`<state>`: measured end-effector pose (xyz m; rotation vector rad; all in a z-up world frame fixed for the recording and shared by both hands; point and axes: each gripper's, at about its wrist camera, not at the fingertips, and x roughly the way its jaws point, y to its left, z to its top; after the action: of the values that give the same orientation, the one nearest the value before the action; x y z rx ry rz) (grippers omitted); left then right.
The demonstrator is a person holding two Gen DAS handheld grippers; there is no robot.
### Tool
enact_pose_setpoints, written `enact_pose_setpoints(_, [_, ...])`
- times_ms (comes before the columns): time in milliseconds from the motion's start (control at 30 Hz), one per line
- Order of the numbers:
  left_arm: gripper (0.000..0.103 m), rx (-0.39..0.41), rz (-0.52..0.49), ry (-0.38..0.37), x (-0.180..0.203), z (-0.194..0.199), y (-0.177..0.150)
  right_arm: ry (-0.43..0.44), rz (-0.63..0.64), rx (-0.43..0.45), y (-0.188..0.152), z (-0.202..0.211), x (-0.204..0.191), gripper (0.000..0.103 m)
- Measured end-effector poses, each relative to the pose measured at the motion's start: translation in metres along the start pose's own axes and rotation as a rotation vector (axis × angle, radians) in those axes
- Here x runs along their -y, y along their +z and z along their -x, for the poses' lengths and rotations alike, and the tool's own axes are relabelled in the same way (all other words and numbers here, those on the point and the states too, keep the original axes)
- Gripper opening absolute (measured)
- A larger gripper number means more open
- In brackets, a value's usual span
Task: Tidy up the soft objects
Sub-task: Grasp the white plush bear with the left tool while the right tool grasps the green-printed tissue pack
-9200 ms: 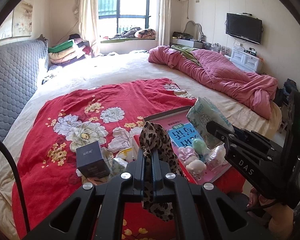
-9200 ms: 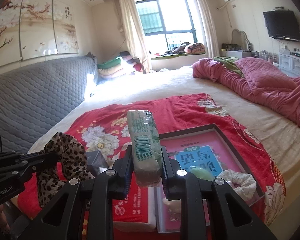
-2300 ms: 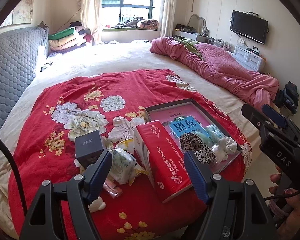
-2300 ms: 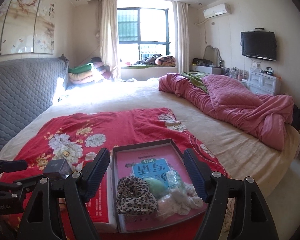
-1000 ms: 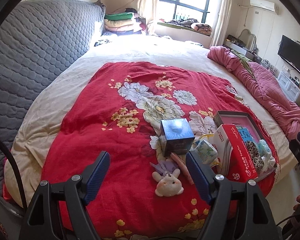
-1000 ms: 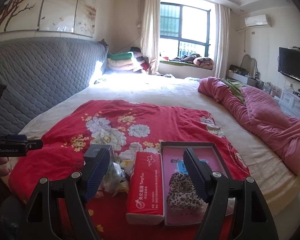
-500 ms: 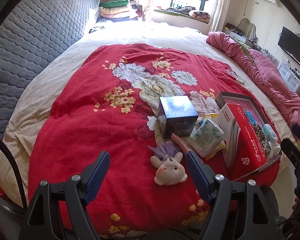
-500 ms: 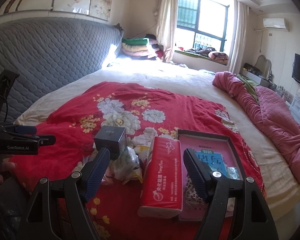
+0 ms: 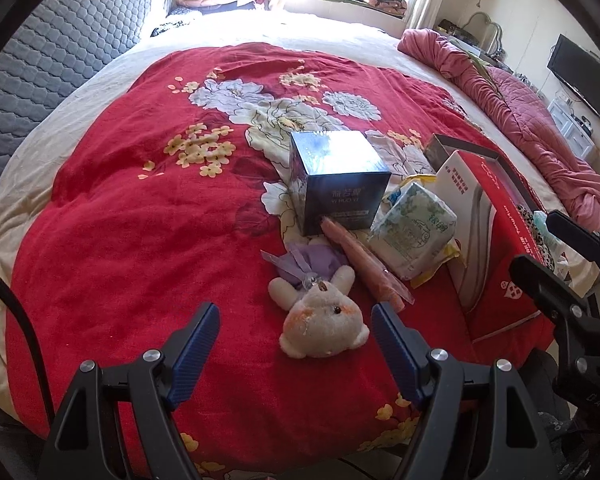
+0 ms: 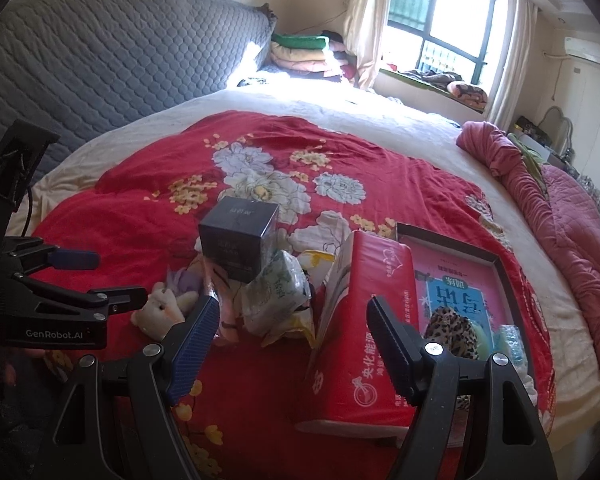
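Left wrist view: the left gripper (image 9: 294,330) hangs released over the plush bear (image 9: 320,316) near the bed's (image 9: 100,200) front edge, likely the next pick; the right gripper (image 10: 292,330), also released and empty, faces the tissue pack (image 10: 278,294) beside the tray (image 10: 504,272) at the right edge

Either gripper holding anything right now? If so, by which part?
Nothing is held. The left gripper is open just short of the plush bear; the right gripper is open near the red tissue pack, touching neither.
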<state>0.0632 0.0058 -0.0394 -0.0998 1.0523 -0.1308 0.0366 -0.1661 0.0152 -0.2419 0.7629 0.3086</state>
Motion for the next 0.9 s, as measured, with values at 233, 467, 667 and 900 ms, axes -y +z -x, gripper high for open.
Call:
enact_pose_setpoints(233, [0.077, -0.020, 0.010, -0.026, 0.000, -0.015, -0.001, -0.011, 0.069, -0.079, 0.009, -0.039, -0.004, 0.077])
enact_pose_setpoints(467, [0.077, -0.028, -0.008, -0.043, 0.005, -0.024, -0.001, -0.018, 0.119, -0.170, 0.019, -0.078, -0.012, 0.077])
enact_pose_setpoints(667, [0.077, -0.031, -0.006, -0.051, 0.005, -0.028, 0.000, -0.025, 0.130, -0.209, 0.026, -0.100, -0.016, 0.077])
enact_pose_setpoints(900, [0.077, -0.045, -0.001, -0.054, 0.003, -0.036, 0.000, -0.017, 0.121, -0.276, 0.034, -0.127, -0.016, 0.077])
